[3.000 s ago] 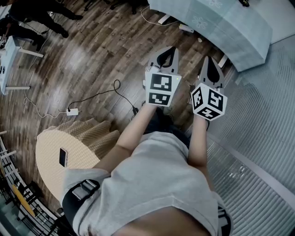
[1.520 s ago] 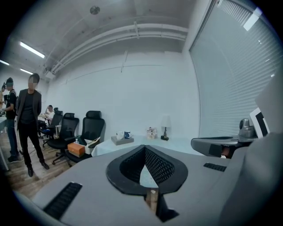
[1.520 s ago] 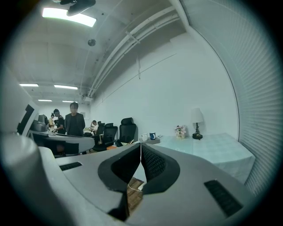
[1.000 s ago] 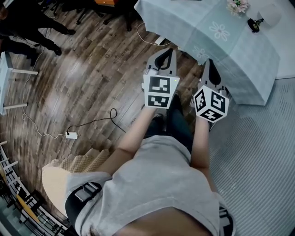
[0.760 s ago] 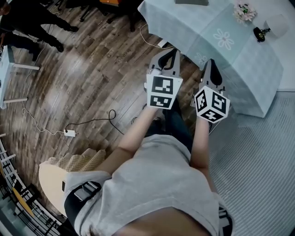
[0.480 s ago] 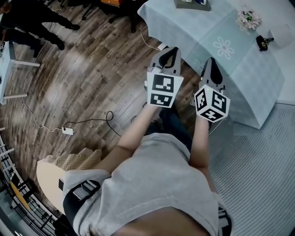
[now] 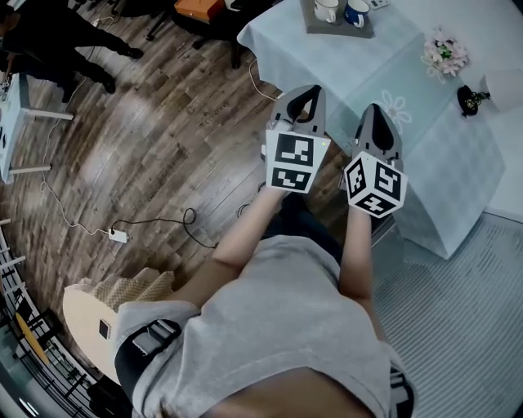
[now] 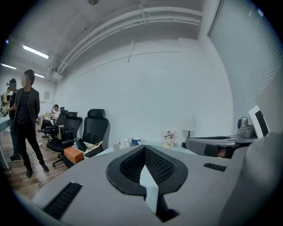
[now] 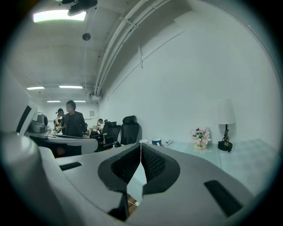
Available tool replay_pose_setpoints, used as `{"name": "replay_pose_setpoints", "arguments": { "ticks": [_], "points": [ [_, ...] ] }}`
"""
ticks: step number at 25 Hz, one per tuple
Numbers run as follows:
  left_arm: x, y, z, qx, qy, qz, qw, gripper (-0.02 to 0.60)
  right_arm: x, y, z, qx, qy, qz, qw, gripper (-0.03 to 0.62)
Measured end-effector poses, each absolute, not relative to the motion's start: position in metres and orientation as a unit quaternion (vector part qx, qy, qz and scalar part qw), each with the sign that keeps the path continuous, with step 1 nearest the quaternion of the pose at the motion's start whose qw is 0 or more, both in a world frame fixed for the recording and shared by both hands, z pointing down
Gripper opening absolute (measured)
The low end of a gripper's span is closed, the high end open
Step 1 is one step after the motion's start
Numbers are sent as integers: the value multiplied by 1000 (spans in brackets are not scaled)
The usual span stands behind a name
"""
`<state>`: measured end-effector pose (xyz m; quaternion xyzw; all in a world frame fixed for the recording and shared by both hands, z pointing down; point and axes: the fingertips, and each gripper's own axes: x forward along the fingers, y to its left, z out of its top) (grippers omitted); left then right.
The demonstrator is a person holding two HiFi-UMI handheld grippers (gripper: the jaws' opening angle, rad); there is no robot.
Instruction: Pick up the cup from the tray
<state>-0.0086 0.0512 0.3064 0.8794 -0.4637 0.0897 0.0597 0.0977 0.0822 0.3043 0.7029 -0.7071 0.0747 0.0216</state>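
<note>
Standing short of the table (image 7: 425,122) at the upper right of the head view, the person has not begun the pickup. The tray (image 7: 327,29) at the top edge carries a white cup (image 7: 327,10) and a blue cup (image 7: 355,11), both untouched and well apart from the grippers. At centre frame, the left gripper (image 7: 305,91) and right gripper (image 7: 373,108) have their fingers pressed together, holding nothing.
</note>
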Motion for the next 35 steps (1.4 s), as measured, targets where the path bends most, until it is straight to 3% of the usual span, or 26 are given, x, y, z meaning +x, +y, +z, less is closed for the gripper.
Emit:
{"name": "replay_pose_setpoints", "arguments": {
  "ticks": [20,35],
  "points": [
    [28,-39,327,873,-468,112,74,5,127,-15,331,691,-714,107,28,8],
    [63,-167,331,888,-438,116,76,5,157,-144,334,721,-683,110,36,8]
  ]
}}
